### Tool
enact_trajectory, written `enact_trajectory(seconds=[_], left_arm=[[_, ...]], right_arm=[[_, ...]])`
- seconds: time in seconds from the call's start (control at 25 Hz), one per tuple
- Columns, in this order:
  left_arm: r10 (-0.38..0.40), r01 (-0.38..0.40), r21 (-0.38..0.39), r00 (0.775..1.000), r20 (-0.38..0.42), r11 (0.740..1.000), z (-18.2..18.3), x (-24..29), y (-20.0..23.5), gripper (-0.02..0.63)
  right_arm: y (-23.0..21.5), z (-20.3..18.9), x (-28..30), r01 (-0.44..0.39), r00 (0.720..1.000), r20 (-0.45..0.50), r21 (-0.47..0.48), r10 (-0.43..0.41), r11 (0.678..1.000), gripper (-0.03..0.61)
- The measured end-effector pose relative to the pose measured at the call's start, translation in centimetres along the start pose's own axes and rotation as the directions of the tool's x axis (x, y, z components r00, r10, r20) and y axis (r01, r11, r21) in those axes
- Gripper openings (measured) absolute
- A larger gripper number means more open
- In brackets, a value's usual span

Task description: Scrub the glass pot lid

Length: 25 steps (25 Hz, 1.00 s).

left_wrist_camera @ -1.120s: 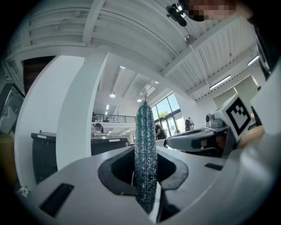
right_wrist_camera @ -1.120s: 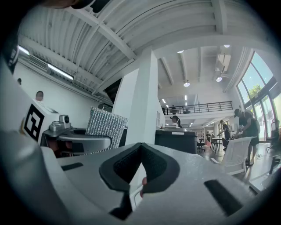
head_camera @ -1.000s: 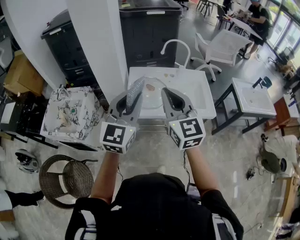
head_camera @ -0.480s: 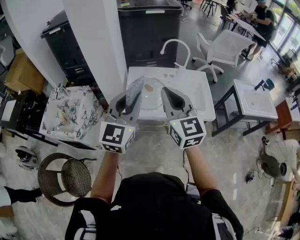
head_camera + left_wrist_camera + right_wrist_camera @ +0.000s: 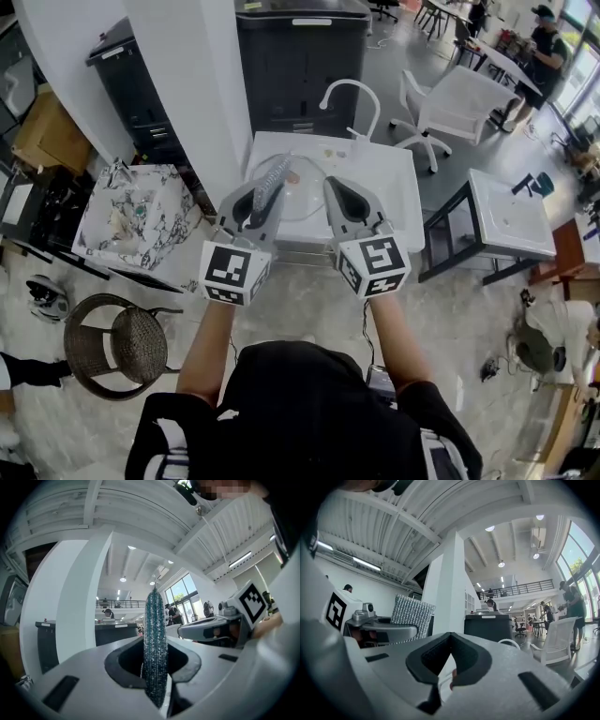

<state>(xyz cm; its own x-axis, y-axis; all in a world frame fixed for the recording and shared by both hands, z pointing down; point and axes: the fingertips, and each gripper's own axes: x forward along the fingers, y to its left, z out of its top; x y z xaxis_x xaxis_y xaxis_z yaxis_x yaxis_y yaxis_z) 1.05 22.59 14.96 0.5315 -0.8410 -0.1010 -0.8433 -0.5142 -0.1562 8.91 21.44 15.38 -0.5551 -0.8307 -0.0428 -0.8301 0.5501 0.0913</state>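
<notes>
Nearest to me, the left tool [image 5: 157, 670] is clamped on a glittery teal scrub pad [image 5: 155, 634]. It stands edge-on between the jaws, and its lower end is lost down in the throat. The right tool [image 5: 449, 641] has its jaws together. Through the slit under them I catch only a pale sliver with a reddish spot, too little to name. From the head view both tools sit side by side, pointing away from me, and their tips cover part of the glass pot lid [image 5: 298, 199]. It shows as a faint clear disc with a brownish smear, just past the tips and over the white bench [image 5: 394, 187]. I cannot tell whether it lies on the bench or is pinched at its rim by the right tool. The bench's near edge is hidden behind the tools. A curved white faucet [image 5: 349, 94] rises at the bench's far side, with a black cabinet [image 5: 295, 66] behind it.
</notes>
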Motion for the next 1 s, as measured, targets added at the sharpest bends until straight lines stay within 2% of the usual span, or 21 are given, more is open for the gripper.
enact_trajectory(seconds=[0.4,1.0], left_arm=[[0.036,-0.036,0.012,0.999,-0.03,0.999,-0.9,1.2,-1.3,0.072],[0.051,-0.051,-0.007,0.998,-0.024,0.999,-2.3,4.9,2.8,0.072]], right_arm=[[-1.5,-1.7,0.0,-0.055,0.998,-0.021,0.01,0.055,0.998,-0.005],[-3.1,-2.7,4.8,-0.069,0.997,-0.029,-0.004,0.068,0.998,-0.005]])
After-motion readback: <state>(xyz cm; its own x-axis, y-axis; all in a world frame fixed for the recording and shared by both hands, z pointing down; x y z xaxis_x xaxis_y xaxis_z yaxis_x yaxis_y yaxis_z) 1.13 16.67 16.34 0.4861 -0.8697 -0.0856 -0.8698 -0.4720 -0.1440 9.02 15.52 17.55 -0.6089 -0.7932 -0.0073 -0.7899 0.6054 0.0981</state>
